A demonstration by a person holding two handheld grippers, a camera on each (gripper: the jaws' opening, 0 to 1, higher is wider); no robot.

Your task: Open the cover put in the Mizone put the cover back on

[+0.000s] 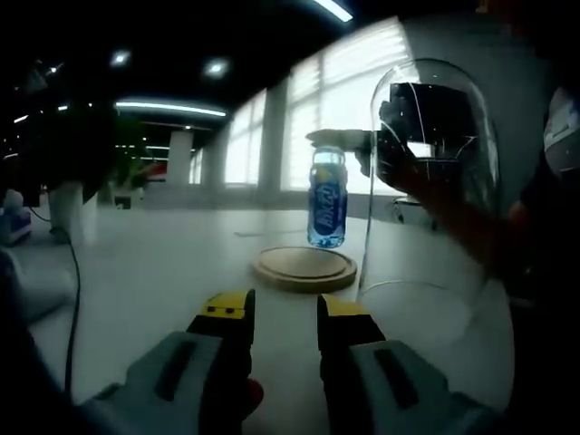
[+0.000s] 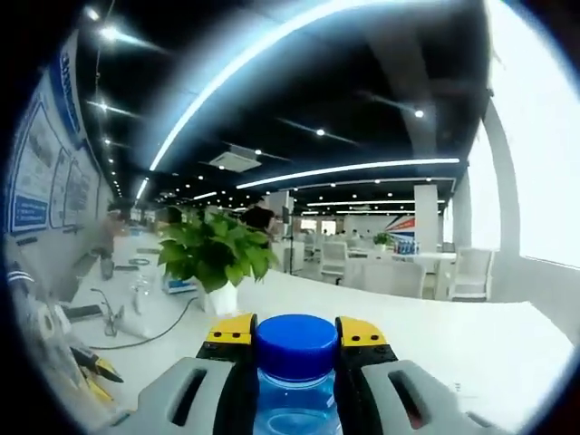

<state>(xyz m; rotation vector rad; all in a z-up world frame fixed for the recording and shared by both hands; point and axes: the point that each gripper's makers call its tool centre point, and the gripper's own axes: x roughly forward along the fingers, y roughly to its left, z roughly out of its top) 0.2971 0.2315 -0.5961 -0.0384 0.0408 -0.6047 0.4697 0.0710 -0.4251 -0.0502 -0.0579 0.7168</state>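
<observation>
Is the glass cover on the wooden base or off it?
Off. The glass cover stands on the table beside the wooden base, which is bare.

Open-plan office. Beyond the jaws in the right gripper view: a long white counter (image 2: pixel 435 317), a potted plant (image 2: pixel 216 256), white chairs (image 2: pixel 471 272), linear ceiling lights (image 2: pixel 353 169) and wall posters (image 2: pixel 45 172). Tall windows (image 1: pixel 344 100) stand ahead of the jaws in the left gripper view.

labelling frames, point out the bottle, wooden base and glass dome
bottle (image 1: pixel 327 210), left gripper view, on its blue label
wooden base (image 1: pixel 304 268), left gripper view, on its bare top
glass dome (image 1: pixel 435 181), left gripper view, on its clear wall
</observation>
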